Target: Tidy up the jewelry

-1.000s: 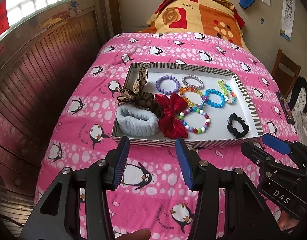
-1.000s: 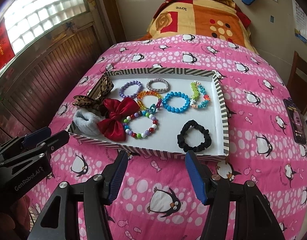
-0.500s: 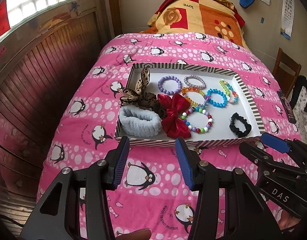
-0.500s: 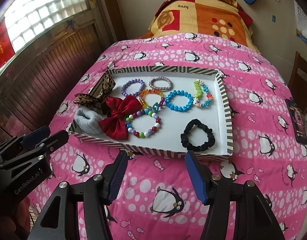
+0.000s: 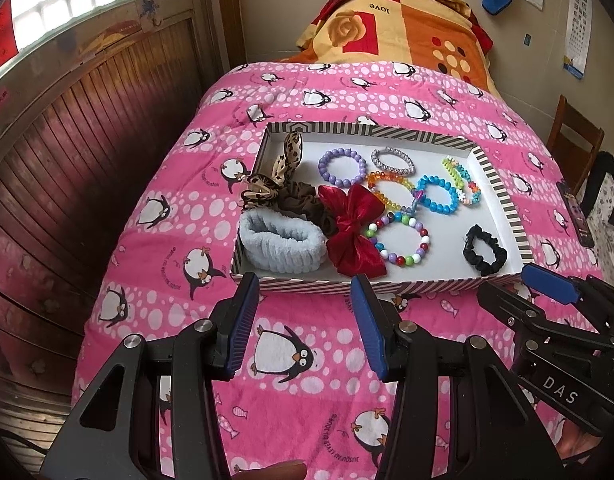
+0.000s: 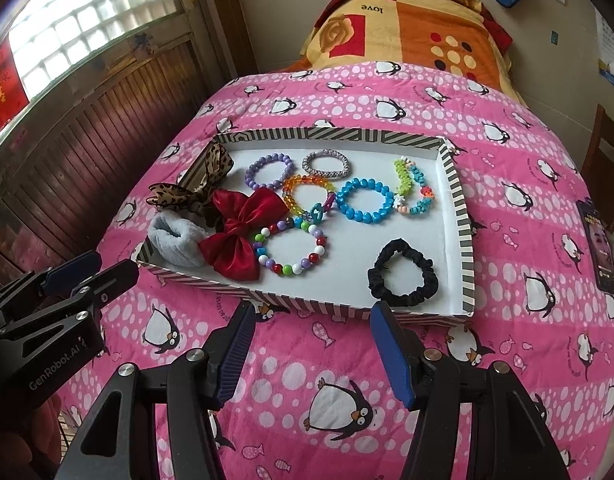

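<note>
A striped box lid (image 5: 503, 196) (image 6: 463, 236) lies on the pink penguin bedspread and serves as a tray. It holds several bead bracelets, a red bow (image 5: 355, 232) (image 6: 243, 224), a light blue fluffy band (image 5: 283, 240) (image 6: 177, 242), a leopard-print scrunchie (image 5: 271, 184) (image 6: 187, 196) and a black scrunchie (image 5: 485, 250) (image 6: 403, 276). My left gripper (image 5: 305, 328) is open and empty, just in front of the tray's near edge. My right gripper (image 6: 313, 354) is open and empty, also in front of the near edge.
A dark phone (image 6: 601, 248) (image 5: 577, 218) lies on the bedspread right of the tray. A folded orange quilt (image 5: 395, 28) is at the bed's far end. A wooden wall panel (image 5: 67, 128) runs along the left. A wooden chair (image 5: 573, 140) stands at the right.
Both grippers have drawn back slightly from the tray; the tray looks a bit farther off and lower in both views. Nothing was taken hold of.
</note>
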